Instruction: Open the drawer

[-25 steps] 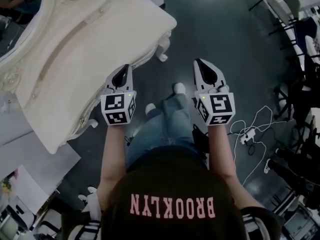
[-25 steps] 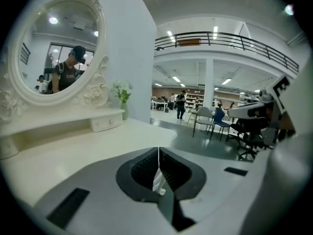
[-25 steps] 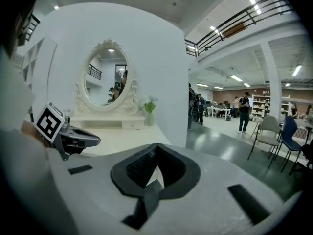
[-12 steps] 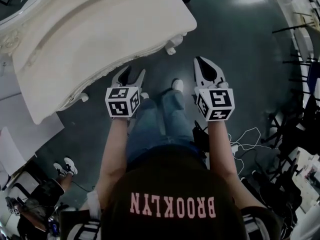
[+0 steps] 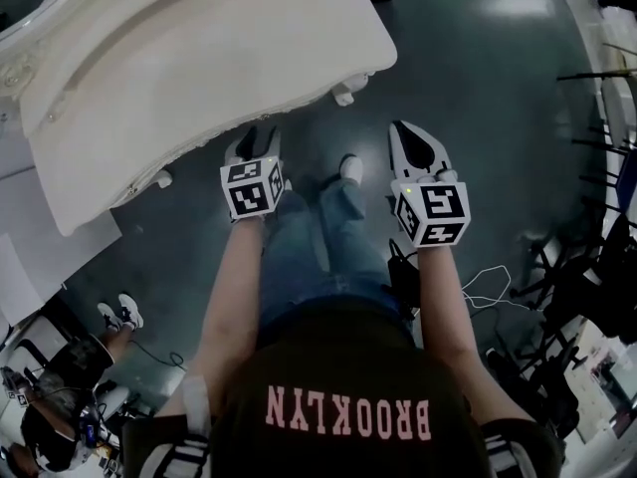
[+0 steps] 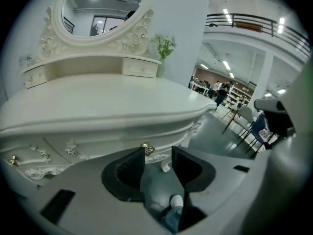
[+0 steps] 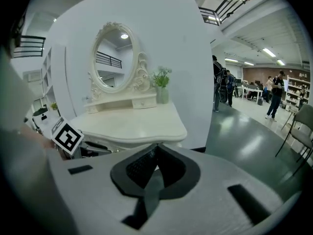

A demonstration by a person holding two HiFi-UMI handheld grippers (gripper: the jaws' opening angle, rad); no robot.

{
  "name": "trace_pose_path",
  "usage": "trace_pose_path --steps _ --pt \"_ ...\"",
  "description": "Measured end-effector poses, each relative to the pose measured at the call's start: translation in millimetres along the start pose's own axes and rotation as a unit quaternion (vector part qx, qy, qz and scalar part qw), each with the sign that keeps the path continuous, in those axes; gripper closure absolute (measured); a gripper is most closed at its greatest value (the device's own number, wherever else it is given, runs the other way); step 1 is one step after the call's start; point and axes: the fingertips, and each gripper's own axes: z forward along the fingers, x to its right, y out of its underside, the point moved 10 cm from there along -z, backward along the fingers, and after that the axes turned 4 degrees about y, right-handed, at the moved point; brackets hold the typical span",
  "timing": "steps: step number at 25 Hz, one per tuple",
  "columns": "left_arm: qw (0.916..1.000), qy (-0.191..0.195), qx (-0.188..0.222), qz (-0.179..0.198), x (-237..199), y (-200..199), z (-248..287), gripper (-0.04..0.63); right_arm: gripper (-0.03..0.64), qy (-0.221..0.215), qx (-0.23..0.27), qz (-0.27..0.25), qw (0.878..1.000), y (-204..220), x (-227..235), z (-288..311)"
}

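Left gripper point(image 6: 158, 151): jaws apart, closing on nothing; the knob point(image 6: 145, 148) of the drawer point(image 6: 122, 142) lies at 11 o'clock, beyond the tips. Right gripper point(image 7: 156, 149): closed, empty. Risk: jaws meeting short of the knob.

The dressing table point(image 5: 199, 58) looks like smooth, cream-painted wood with a soft sheen (its drawer knob point(image 6: 146, 148) gleams like brass). Beside that table, the dark floor point(image 5: 478, 88) is glossy.
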Motion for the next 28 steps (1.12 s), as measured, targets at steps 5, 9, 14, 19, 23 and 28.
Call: trace_pose_path --steps 5,9,14,19,23,28 --pt "0.9976 -0.063 -0.024 -0.016 -6.9 6.9 23.1 0.429 0.620 -0.021 -0.009 -0.012 1.000 -2.7 11.0 19.3" --pt "0.9955 -0.084 -0.037 -0.022 -6.5 5.3 42.3 0.430 0.620 -0.030 -0.013 -0.021 0.999 -9.8 18.8 29.4" --pt "0.9915 -0.118 -0.040 -0.036 -11.0 1.5 62.9 0.451 0.620 -0.034 -0.022 -0.031 0.999 -12.5 29.0 33.8" --pt "0.9891 -0.138 -0.038 -0.031 -13.9 2.8 70.2 0.456 0.620 -0.042 -0.025 -0.040 0.998 -15.0 35.2 37.5" --pt "0.9884 -0.143 -0.037 -0.037 -14.3 2.2 68.7 0.459 0.620 -0.054 -0.024 -0.047 0.997 -16.3 36.3 40.3" --pt "0.9881 -0.146 -0.035 -0.033 -12.2 1.6 69.3 0.460 0.620 -0.067 -0.021 -0.052 0.996 -14.9 41.2 37.7"
